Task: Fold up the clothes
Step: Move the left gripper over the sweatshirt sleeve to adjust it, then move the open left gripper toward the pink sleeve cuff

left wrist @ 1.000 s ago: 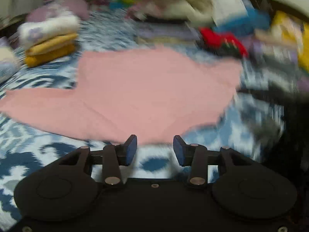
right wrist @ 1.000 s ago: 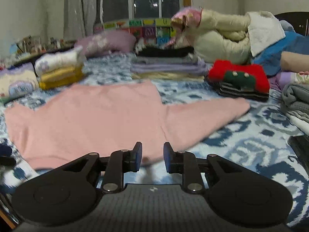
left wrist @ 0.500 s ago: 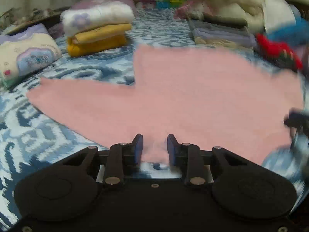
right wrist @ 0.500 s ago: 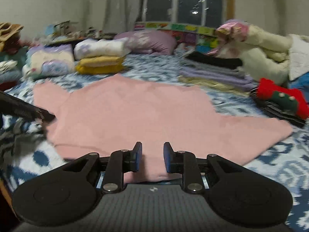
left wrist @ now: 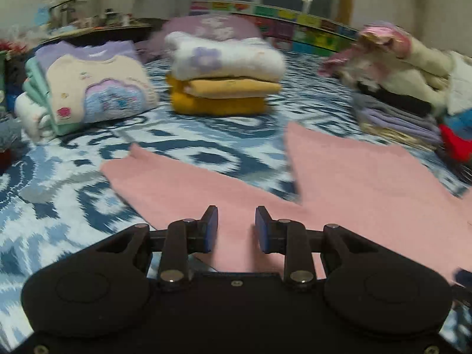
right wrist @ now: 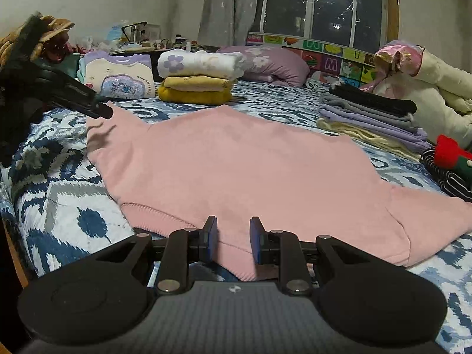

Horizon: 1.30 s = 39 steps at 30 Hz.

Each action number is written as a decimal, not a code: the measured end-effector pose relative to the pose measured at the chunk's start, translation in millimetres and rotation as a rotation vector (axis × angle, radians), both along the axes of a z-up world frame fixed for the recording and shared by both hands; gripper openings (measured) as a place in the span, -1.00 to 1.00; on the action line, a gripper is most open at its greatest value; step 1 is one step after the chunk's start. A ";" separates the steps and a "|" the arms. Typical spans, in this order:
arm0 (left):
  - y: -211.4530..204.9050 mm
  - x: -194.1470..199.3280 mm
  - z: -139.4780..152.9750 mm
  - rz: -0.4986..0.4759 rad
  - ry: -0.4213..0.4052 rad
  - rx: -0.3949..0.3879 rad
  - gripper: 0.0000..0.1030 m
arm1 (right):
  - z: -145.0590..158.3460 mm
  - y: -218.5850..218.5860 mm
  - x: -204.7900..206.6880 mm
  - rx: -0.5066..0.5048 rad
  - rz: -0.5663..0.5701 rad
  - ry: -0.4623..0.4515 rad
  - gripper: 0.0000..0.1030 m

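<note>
only the right view shows the pink sweater hem; both claws slightly parted, gripping nothing.

I see bed in blue-white cover, pink sweater flat, folded stacks behind, pillow

Left gripper: showing a matte black body with two round housings, silver pivot screws and blue pads on black fingers.
Right gripper: wearing a grey carbon-weave plate with a small white mark, black linkage arms, silver rivets, and blue pads lining its black fingers.
</note>
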<state>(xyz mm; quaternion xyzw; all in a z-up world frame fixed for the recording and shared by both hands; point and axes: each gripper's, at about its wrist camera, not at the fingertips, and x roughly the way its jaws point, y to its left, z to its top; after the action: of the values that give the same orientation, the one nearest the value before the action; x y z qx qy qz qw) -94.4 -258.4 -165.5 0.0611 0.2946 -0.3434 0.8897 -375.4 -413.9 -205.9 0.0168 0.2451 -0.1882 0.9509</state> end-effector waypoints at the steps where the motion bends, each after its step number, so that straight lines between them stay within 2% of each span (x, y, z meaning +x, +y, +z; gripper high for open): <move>1: -2.7 7.0 -5.4 -0.008 0.018 0.041 -0.49 | 1.8 -0.2 -0.5 0.002 0.001 -0.004 -0.51; 3: -6.3 13.3 -13.4 -0.047 0.052 0.146 -0.47 | 5.6 2.1 -0.7 -0.009 0.010 -0.014 -0.51; 5: 0.2 7.9 -7.2 -0.062 0.040 0.185 -0.47 | 10.3 8.5 -0.1 -0.043 0.030 -0.016 -0.51; 7: 9.7 6.4 -3.7 -0.064 0.020 0.165 -0.47 | 17.8 16.8 3.8 -0.075 0.056 -0.029 -0.51; 9: 17.2 11.0 -0.1 -0.052 -0.003 0.108 -0.47 | 26.8 26.5 14.4 -0.110 0.076 -0.040 -0.51; 11: 19.6 21.2 7.1 -0.046 -0.003 0.041 -0.47 | 37.6 36.1 33.3 -0.124 0.101 -0.054 -0.51; 13: 17.1 33.8 9.8 -0.062 0.004 0.016 -0.47 | 44.9 46.6 63.6 -0.110 0.147 -0.043 -0.51; 18: -6.6 66.6 5.1 -0.127 0.035 0.040 -0.47 | 39.5 71.4 141.1 -0.092 0.237 0.041 -0.55; 20: -19.5 80.2 -4.0 -0.114 0.036 0.083 -0.47 | 31.0 79.0 160.2 -0.075 0.253 0.078 -0.55; 22: -28.3 95.9 -11.7 -0.085 0.052 0.096 -0.46 | 19.1 86.4 169.2 -0.082 0.263 0.132 -0.55; 27: -37.4 112.5 -11.9 -0.081 0.031 0.117 -0.50 | 8.2 113.5 163.0 -0.211 0.254 0.153 -0.55; 28: -35.5 116.0 -12.0 -0.076 0.039 0.104 -0.50 | 7.0 118.0 161.6 -0.237 0.257 0.157 -0.55; 30: -26.9 123.9 -8.5 -0.051 0.061 0.050 -0.66 | 7.1 123.4 157.7 -0.266 0.260 0.165 -0.55; 32: -9.5 130.7 -0.8 -0.001 0.065 -0.023 -0.66 | 10.6 125.3 155.1 -0.271 0.267 0.177 -0.55; 35: 18.0 136.5 10.2 0.062 0.061 -0.061 -0.66 | 20.4 126.1 152.3 -0.256 0.277 0.176 -0.56; 39: 46.7 134.8 19.4 0.083 0.068 -0.101 -0.66 | 34.9 129.8 166.3 -0.243 0.287 0.123 -0.60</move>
<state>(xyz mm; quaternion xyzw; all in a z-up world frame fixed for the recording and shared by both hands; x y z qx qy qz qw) 40.4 -211.7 -146.1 -0.0080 0.3091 -0.3228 0.8946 -209.1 -284.1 -171.1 -0.1448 0.2780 -0.0793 0.9463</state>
